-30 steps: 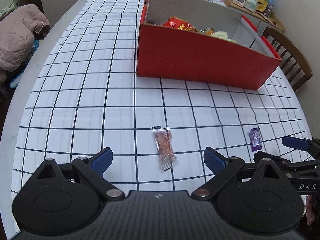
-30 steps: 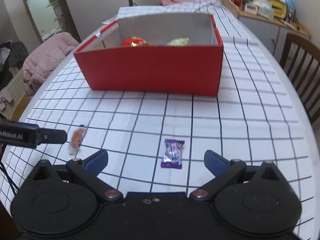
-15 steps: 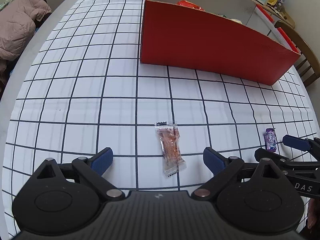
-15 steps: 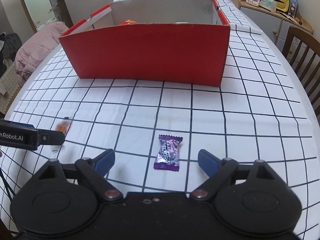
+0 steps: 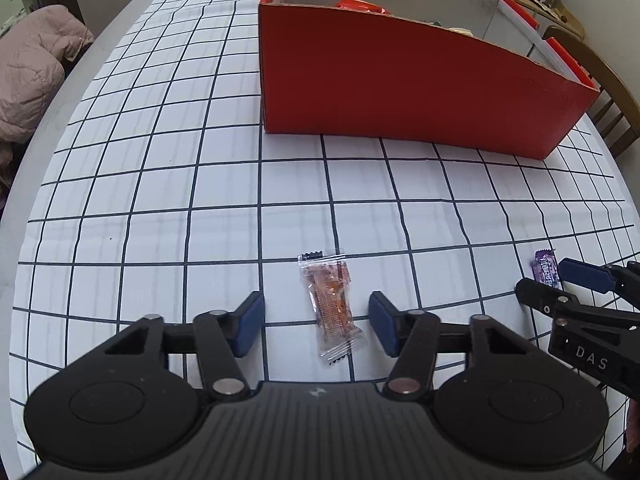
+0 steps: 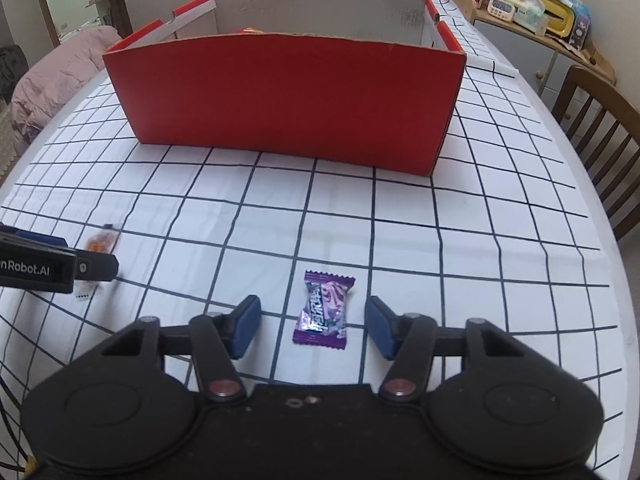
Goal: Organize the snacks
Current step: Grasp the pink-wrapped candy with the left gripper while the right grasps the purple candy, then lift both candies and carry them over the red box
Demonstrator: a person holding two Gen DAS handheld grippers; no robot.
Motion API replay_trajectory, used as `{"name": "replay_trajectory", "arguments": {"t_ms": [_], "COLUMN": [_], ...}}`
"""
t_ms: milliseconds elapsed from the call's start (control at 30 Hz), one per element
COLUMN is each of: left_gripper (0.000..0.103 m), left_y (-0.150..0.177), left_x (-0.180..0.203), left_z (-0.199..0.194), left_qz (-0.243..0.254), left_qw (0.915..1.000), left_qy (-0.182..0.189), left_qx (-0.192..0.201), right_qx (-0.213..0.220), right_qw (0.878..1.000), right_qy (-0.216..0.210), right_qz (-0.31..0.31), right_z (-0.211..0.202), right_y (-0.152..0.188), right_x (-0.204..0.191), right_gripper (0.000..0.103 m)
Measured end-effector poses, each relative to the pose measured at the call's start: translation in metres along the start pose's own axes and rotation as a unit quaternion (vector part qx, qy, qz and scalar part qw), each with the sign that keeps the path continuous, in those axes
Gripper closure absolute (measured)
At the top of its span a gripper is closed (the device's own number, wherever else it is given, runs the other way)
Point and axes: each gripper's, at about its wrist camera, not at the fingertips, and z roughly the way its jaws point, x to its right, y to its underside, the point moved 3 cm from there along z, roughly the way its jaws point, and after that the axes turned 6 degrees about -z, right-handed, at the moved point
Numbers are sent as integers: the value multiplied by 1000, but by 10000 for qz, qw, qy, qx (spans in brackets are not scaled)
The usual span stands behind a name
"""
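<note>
Checked tablecloth (image 5: 160, 200): only right wrist shows cabinet clutter (image 6: 532, 4) clearly.

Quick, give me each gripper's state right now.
Left gripper: open, jaws just closing around the orange snack packet, pads not touching it.
Right gripper: open, jaws just closing around the purple candy, not gripping.

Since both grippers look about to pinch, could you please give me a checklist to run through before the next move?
1. Clear wrapper with orange snack centred between the left gripper fingers: ok.
2. Purple foil candy centred between the right gripper fingers: ok.
3. Fingers pressing on the wrappers: not ok; both pairs have just been closing, with gaps left on each side.
4. Both snacks lying flat on the grid-pattern tablecloth: ok.
5. Open red cardboard box has free room: cannot tell; its front wall hides most of the inside.
</note>
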Motion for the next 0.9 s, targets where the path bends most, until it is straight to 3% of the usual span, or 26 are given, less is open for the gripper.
{"name": "replay_trajectory", "arguments": {"t_ms": [67,267,433,900], "left_gripper": [67,81,83,85], "left_y": [1,1,2,0], "left_x": [2,2,-2,-14], "left_z": [-1,-1,-2,-18], "left_qz": [60,69,-81,-472], "left_qw": [10000,9999,9998,9980], "left_qy": [35,105,183,415], "left_qx": [8,4,-20,73], "right_qx": [20,82,138,343], "right_qw": [10000,9999,9998,9987], "right_qy": [51,87,64,-85], "right_qz": [4,42,162,365], "right_z": [0,-2,-4,-24], "right_y": [1,2,4,2], "right_x": [0,2,6,10], "right_gripper": [56,66,77,78]}}
